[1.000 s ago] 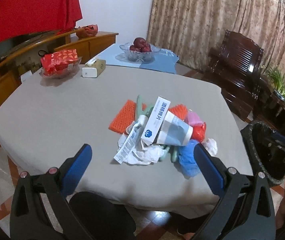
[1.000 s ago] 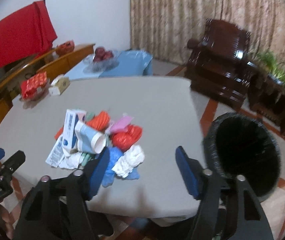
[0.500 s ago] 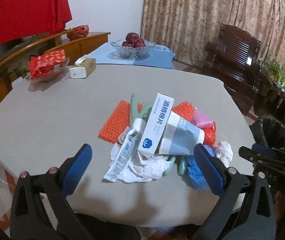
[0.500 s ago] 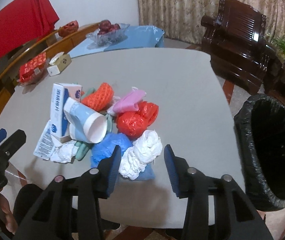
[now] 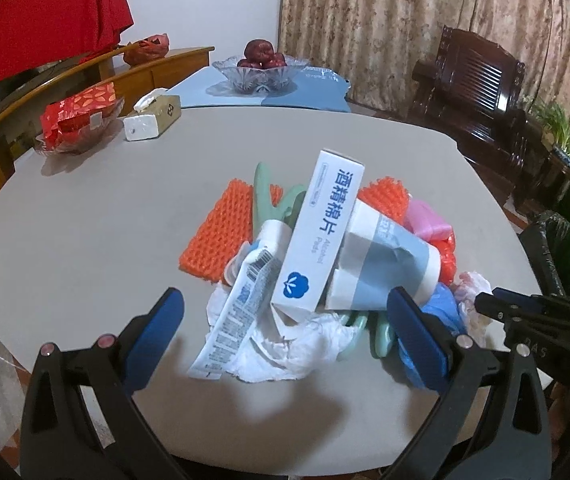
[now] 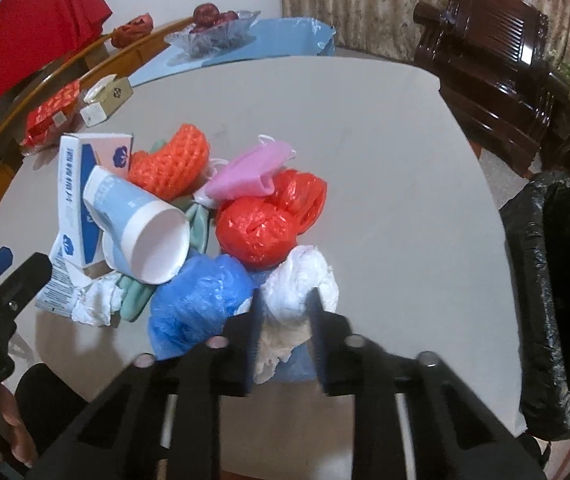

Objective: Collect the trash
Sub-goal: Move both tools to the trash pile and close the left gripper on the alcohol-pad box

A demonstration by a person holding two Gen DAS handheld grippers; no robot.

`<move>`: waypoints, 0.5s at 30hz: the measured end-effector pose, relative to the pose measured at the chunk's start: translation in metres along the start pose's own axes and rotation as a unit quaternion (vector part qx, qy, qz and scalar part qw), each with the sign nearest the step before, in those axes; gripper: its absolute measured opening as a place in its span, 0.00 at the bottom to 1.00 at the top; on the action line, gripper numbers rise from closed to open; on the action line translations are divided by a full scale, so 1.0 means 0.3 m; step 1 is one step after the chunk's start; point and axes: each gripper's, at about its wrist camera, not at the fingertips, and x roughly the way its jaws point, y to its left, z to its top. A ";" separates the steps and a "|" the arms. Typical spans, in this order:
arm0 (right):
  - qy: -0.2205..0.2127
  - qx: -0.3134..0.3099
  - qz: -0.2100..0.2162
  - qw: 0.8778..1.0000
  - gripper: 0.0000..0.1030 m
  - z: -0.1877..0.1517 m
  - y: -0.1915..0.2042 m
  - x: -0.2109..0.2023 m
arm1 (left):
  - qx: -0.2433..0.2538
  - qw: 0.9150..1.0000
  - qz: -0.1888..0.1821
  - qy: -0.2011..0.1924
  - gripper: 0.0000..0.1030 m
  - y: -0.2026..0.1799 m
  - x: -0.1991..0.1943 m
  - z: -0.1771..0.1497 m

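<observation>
Jaws pinch white bag (image 6: 299, 280) (bin (image 6: 565, 280) beside table).

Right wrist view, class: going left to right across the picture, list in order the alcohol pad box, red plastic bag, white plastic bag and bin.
alcohol pad box → red plastic bag → white plastic bag, between the right gripper fingers → black-lined bin, off the table edge.
</observation>
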 end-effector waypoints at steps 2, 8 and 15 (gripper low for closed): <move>-0.001 -0.002 0.000 1.000 0.17 -0.001 -0.002 0.000 | 0.001 1.000 0.000 -0.001 0.95 -0.003 0.006 -0.002; -0.019 0.002 0.004 1.000 0.15 0.004 -0.012 -0.028 | 0.016 1.000 0.003 0.006 0.75 -0.025 0.050 -0.012; -0.029 -0.001 0.012 1.000 0.15 0.013 -0.010 -0.052 | 0.028 0.999 0.011 0.019 0.67 -0.040 0.097 -0.012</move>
